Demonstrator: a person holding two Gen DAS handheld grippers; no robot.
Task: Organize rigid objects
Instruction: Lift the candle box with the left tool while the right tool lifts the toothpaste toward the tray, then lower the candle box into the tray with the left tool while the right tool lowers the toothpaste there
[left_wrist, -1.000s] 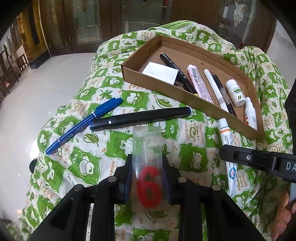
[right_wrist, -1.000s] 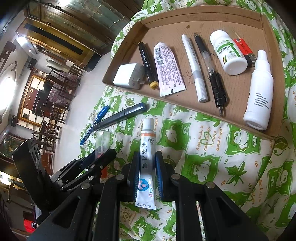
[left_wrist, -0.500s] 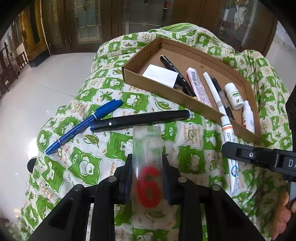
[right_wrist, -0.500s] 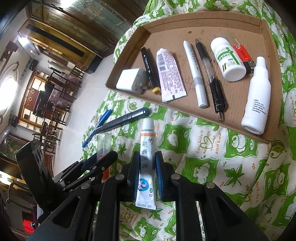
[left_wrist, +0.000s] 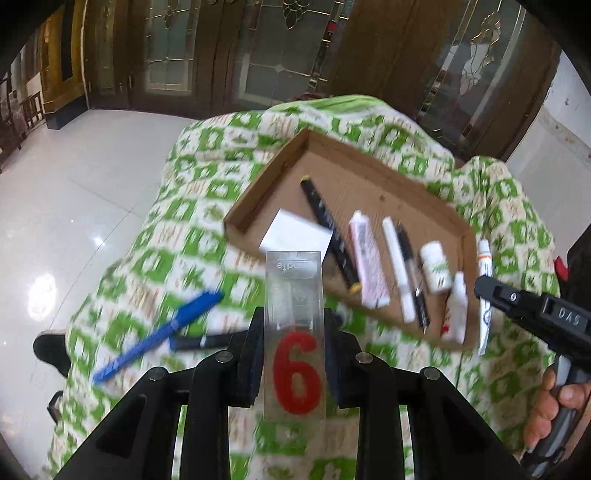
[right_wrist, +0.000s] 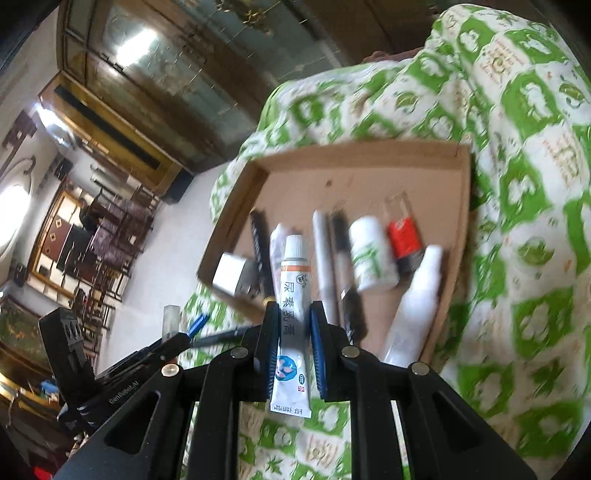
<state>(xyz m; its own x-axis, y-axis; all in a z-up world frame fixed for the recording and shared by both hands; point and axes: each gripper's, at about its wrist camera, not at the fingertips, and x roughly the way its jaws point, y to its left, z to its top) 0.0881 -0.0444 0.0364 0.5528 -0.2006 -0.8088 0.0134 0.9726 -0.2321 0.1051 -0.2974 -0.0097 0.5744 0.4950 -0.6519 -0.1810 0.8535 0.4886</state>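
My left gripper (left_wrist: 294, 328) is shut on a clear plastic candle pack with a red "6" (left_wrist: 295, 332), held up above the green-and-white cloth (left_wrist: 177, 206). My right gripper (right_wrist: 293, 328) is shut on a white ointment tube (right_wrist: 293, 317), its cap pointing toward the cardboard tray (right_wrist: 369, 155). That tray (left_wrist: 369, 173) holds a white adapter (left_wrist: 295, 234), pens, a pink tube (left_wrist: 367, 266), a small white bottle (left_wrist: 436, 267) and a spray bottle (right_wrist: 413, 302). The right gripper with its tube (left_wrist: 484, 288) shows at the tray's right edge in the left wrist view.
A blue pen (left_wrist: 159, 334) and a black pen (left_wrist: 207, 341) lie on the cloth left of the tray. A red lighter (right_wrist: 404, 236) sits in the tray. A hand (left_wrist: 554, 410) grips the right handle. White tiled floor (left_wrist: 74, 206) lies beyond the cloth's edge.
Both grippers have lifted off the cloth with their objects, the candle pack and the tube, and swung toward the tray, which now sits lower and nearer the middle of each view.
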